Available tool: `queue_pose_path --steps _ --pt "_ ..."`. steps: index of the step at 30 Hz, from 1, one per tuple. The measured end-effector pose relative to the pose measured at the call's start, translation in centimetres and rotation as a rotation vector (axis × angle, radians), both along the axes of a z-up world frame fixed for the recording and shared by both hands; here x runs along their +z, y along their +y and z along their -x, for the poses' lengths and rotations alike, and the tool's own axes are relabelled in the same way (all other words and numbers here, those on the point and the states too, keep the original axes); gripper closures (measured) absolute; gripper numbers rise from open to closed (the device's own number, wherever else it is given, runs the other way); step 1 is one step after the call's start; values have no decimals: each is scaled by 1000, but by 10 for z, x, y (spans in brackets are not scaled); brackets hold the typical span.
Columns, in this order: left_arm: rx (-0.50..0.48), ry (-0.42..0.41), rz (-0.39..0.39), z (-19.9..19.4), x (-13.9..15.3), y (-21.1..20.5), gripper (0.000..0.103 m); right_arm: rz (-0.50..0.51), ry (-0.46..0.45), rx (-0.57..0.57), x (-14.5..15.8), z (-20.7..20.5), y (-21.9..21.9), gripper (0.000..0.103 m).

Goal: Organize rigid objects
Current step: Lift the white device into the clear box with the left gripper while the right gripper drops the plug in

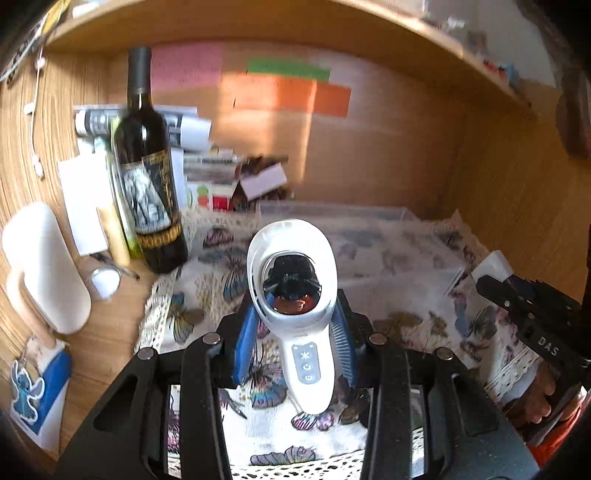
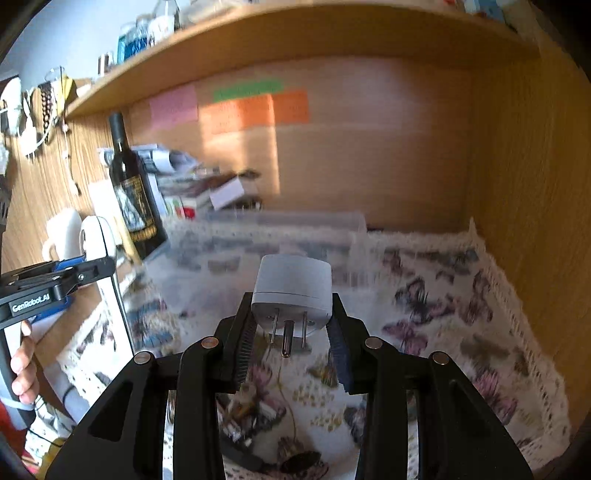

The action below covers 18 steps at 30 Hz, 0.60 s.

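My left gripper (image 1: 294,325) is shut on a white handheld device (image 1: 295,295) with a round mirror-like head and a blue button strip, held above the butterfly-print cloth (image 1: 406,266). My right gripper (image 2: 291,325) is shut on a grey plug adapter (image 2: 291,288), its metal prongs pointing back toward the camera. A clear plastic box (image 2: 295,229) lies on the cloth just beyond both. The left gripper and its white device (image 2: 98,236) show at the left of the right wrist view; the right gripper (image 1: 517,302) shows at the right edge of the left wrist view.
A dark wine bottle (image 1: 151,177) stands at the left, with stacked papers and small boxes (image 1: 207,166) behind it. A white mug (image 1: 44,269) and a small round tin (image 1: 105,282) sit on the wooden desk at left. A wooden shelf (image 2: 295,33) overhangs; a wooden side wall (image 2: 524,184) closes the right.
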<state>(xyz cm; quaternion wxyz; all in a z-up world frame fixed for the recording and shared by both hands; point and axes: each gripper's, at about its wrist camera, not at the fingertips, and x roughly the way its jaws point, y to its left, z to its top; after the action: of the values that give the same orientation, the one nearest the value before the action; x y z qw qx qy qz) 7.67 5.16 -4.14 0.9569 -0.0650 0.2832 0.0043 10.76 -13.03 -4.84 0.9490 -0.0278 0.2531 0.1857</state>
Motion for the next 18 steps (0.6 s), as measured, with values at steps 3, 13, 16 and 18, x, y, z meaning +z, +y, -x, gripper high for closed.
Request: queue_pose_path --steps 3,13,16,18 --pt "-9 -43 -5 1 16 -4 64 -6 -32 -1 11 -3 1 69" --pt "-16 -136 -50 -23 56 -7 64 -26 -81 30 37 -29 7 69" --pt "-3 -152 -70 -37 60 -6 64 -33 -83 34 41 -38 8 69" --pt "4 -157 -79 -49 62 -5 64 -32 -85 35 43 -44 9 69"
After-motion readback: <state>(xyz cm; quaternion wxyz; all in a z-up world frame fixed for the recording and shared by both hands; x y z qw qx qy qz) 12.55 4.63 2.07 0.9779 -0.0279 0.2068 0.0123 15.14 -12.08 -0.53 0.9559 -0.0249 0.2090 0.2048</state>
